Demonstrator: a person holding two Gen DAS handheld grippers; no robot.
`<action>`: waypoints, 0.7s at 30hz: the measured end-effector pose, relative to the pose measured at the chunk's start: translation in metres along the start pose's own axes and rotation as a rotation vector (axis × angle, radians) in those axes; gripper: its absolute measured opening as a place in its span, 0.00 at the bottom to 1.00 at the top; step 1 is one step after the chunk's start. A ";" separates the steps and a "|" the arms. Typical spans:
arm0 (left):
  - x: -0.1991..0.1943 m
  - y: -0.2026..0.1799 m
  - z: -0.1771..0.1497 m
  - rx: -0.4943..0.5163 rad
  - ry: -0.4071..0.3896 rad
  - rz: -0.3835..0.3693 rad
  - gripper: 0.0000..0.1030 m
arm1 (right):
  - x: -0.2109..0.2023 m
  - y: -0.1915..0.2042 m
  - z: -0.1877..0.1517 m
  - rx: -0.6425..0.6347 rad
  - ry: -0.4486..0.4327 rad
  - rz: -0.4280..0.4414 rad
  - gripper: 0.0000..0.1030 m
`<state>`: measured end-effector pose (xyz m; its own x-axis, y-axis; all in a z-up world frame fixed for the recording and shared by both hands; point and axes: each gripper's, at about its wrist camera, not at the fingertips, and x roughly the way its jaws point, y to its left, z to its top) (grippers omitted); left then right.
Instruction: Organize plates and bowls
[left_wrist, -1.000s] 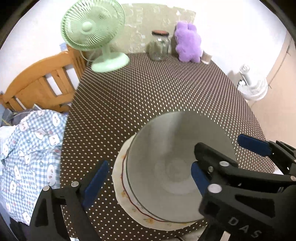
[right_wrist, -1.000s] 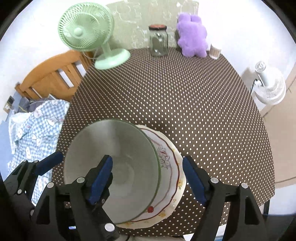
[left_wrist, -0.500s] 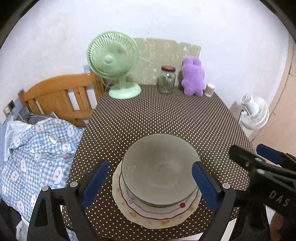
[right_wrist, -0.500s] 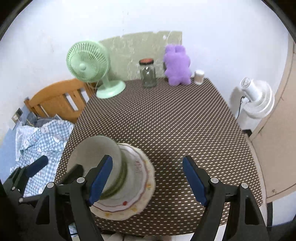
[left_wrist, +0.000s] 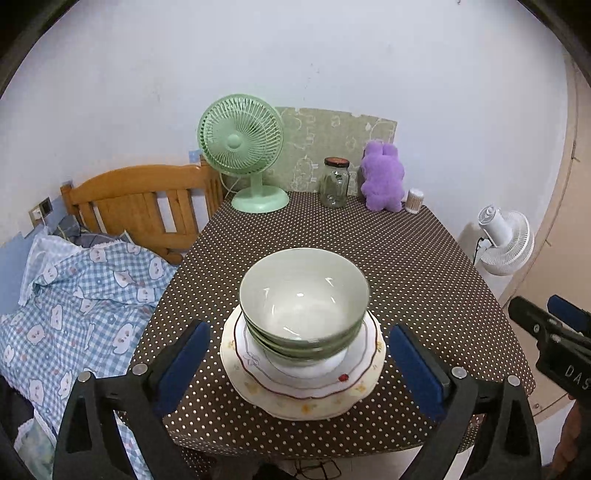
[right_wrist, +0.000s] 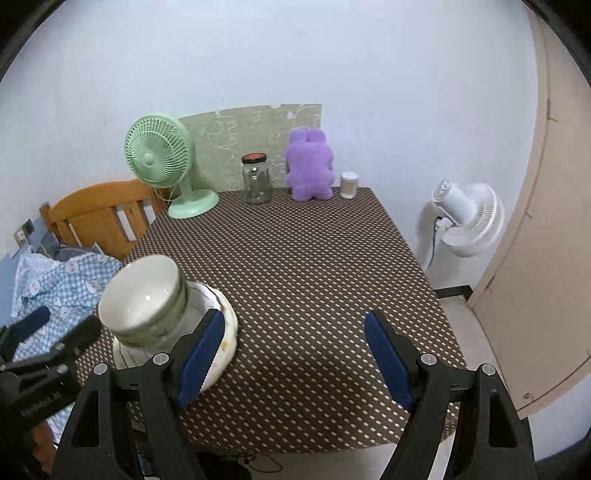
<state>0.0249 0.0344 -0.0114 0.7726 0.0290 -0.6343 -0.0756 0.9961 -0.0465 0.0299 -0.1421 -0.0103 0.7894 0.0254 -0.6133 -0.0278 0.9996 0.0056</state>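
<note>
Three pale green bowls (left_wrist: 303, 295) sit nested on a stack of flowered white plates (left_wrist: 303, 391) near the front edge of the dotted brown table (left_wrist: 406, 266). My left gripper (left_wrist: 298, 328) hangs back from the stack, its jaws opening, with the blue pads apart and touching nothing. The stack lies ahead of them. In the right wrist view the bowls (right_wrist: 144, 299) and plates (right_wrist: 221, 332) are at the lower left. My right gripper (right_wrist: 294, 314) is open over bare tablecloth to their right, holding nothing.
At the table's far end stand a green desk fan (left_wrist: 240, 140), a glass jar (left_wrist: 335, 182), a purple plush toy (left_wrist: 382, 177) and a small tub (left_wrist: 414, 201). A wooden bed frame (left_wrist: 140, 199) and checked bedding (left_wrist: 74, 295) lie left. A white fan (right_wrist: 465, 218) and a door (right_wrist: 546, 258) stand right.
Both grippers have drawn back and up from the bowl stack, which now looks smaller. The right gripper has swung off to the right of it. The left jaws have widened.
</note>
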 end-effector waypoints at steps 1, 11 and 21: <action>-0.002 -0.003 -0.004 0.004 -0.010 0.000 0.98 | -0.002 -0.003 -0.005 -0.001 -0.004 0.000 0.79; -0.015 -0.025 -0.031 0.044 -0.077 0.006 1.00 | -0.015 -0.021 -0.040 0.021 -0.060 -0.001 0.83; -0.019 -0.025 -0.037 0.009 -0.087 0.011 1.00 | -0.014 -0.026 -0.050 0.030 -0.082 0.021 0.86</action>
<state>-0.0109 0.0055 -0.0267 0.8233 0.0469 -0.5657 -0.0793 0.9963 -0.0328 -0.0110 -0.1691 -0.0419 0.8367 0.0460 -0.5458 -0.0276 0.9987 0.0419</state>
